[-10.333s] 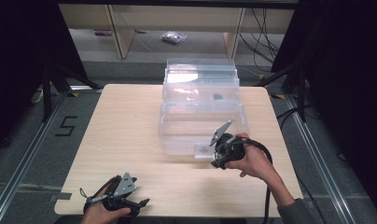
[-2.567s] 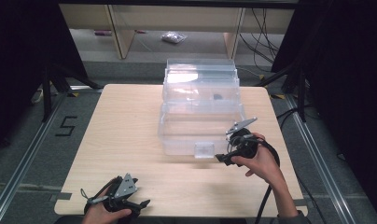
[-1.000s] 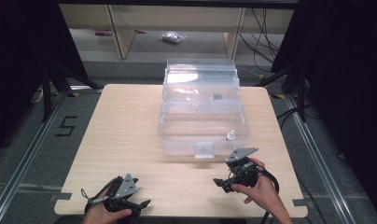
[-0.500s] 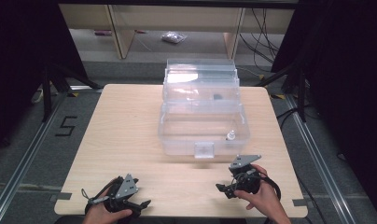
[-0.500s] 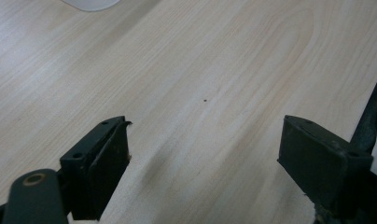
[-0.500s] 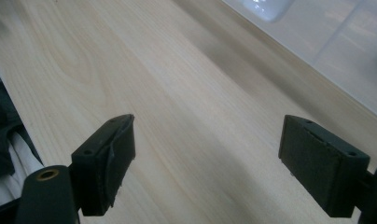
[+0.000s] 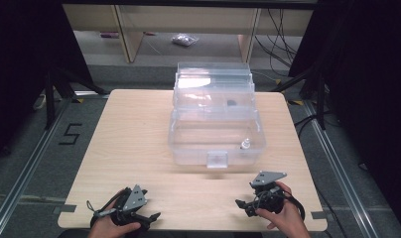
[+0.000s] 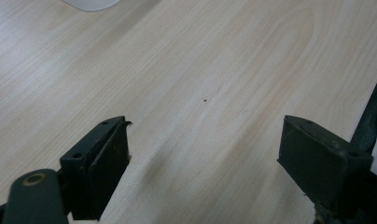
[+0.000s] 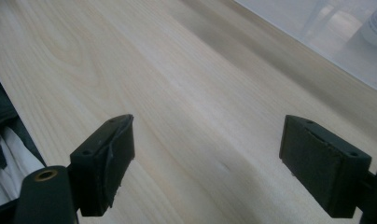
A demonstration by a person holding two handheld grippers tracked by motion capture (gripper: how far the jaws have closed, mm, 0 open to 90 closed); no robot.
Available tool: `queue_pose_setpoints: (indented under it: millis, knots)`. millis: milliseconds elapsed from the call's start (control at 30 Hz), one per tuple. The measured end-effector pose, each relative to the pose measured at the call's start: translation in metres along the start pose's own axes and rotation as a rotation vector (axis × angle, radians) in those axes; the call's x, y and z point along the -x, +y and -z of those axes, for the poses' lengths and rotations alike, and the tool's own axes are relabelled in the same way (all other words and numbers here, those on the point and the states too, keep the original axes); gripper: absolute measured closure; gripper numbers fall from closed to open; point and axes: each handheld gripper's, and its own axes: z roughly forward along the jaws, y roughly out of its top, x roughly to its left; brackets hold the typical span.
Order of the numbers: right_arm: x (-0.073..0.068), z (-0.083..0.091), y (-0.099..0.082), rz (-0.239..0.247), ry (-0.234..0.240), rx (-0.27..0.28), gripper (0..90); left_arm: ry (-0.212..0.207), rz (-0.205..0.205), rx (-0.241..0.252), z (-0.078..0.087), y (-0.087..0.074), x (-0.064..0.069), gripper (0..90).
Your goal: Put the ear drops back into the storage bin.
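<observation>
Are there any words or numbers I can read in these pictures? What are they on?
"5": black mark on the grey floor, left of the wooden table.
The small bottle inside the clear plastic box may carry a label, but it is too small and blurred to read.
No other text shows.

Pale wooden tabletop (image 7: 134,144), bare over most of its grain. Clear plastic box (image 7: 216,141) standing open toward the far middle, lid (image 7: 213,87) tipped up behind. Small white bottle (image 7: 245,144) inside, near the right front corner. Beyond, grey floor (image 7: 30,148) marked with a black "5" (image 7: 69,134).
</observation>
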Motion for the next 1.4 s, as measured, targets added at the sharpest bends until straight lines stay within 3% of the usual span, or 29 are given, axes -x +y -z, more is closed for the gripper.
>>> queue_pose_setpoints:
  millis: [33,167,200,333,533,600,733,800,933,967,1000,1100,1233,1267,1300,1400]
  knots:
    - [-0.002,0.0,-0.002,-0.018,0.003,0.006,18.9,-0.002,0.012,-0.003,0.0,0.0,0.001,15.6]
    - [-0.002,0.002,-0.007,-0.002,-0.01,-0.004,19.0,0.002,0.005,-0.004,0.0,0.0,0.0,15.6]
    - [-0.003,0.003,-0.008,-0.021,-0.006,-0.003,19.0,0.002,0.01,-0.005,0.0,0.0,0.001,15.6]
    - [-0.003,0.003,-0.014,-0.015,-0.023,0.012,18.8,0.004,0.01,-0.003,0.0,0.0,0.001,15.6]
    - [-0.003,0.004,-0.019,-0.009,-0.013,-0.016,17.6,0.003,0.004,-0.008,-0.001,0.0,0.001,15.6]
    - [-0.003,0.003,-0.021,-0.012,-0.033,0.005,17.2,0.007,-0.004,-0.01,-0.001,0.0,0.0,15.6]
    - [-0.003,0.005,-0.023,-0.04,-0.018,-0.021,16.6,0.003,0.007,-0.005,-0.001,0.0,0.001,15.6]
    - [-0.003,0.004,-0.024,-0.027,-0.015,-0.017,16.6,0.005,-0.011,-0.007,0.0,0.0,0.0,15.6]
    - [-0.004,0.005,-0.027,-0.033,-0.023,0.011,16.6,0.005,-0.009,-0.005,0.0,0.0,0.0,15.6]
    - [-0.005,0.006,-0.029,-0.033,-0.044,0.015,16.6,0.005,0.006,-0.007,-0.001,0.0,0.001,15.6]
    - [-0.003,0.007,-0.029,-0.005,-0.028,0.003,16.6,0.005,0.002,-0.008,-0.001,0.0,0.001,15.6]
    - [-0.008,0.009,-0.034,-0.08,-0.045,0.004,16.6,0.003,-0.005,0.003,0.0,0.0,0.001,15.6]
    - [-0.009,0.012,-0.036,-0.079,-0.04,-0.004,16.6,0.007,-0.003,0.004,-0.001,0.0,0.001,15.6]
    - [-0.009,0.012,-0.036,-0.073,-0.037,0.005,16.5,0.001,-0.026,-0.015,0.0,0.0,0.0,15.6]
    - [-0.009,0.013,-0.036,-0.077,-0.032,-0.005,16.6,0.0,-0.009,-0.002,-0.001,0.0,0.001,15.6]
    - [-0.007,0.011,-0.036,-0.083,-0.048,0.024,16.6,0.009,-0.009,-0.005,0.0,0.0,0.0,15.6]
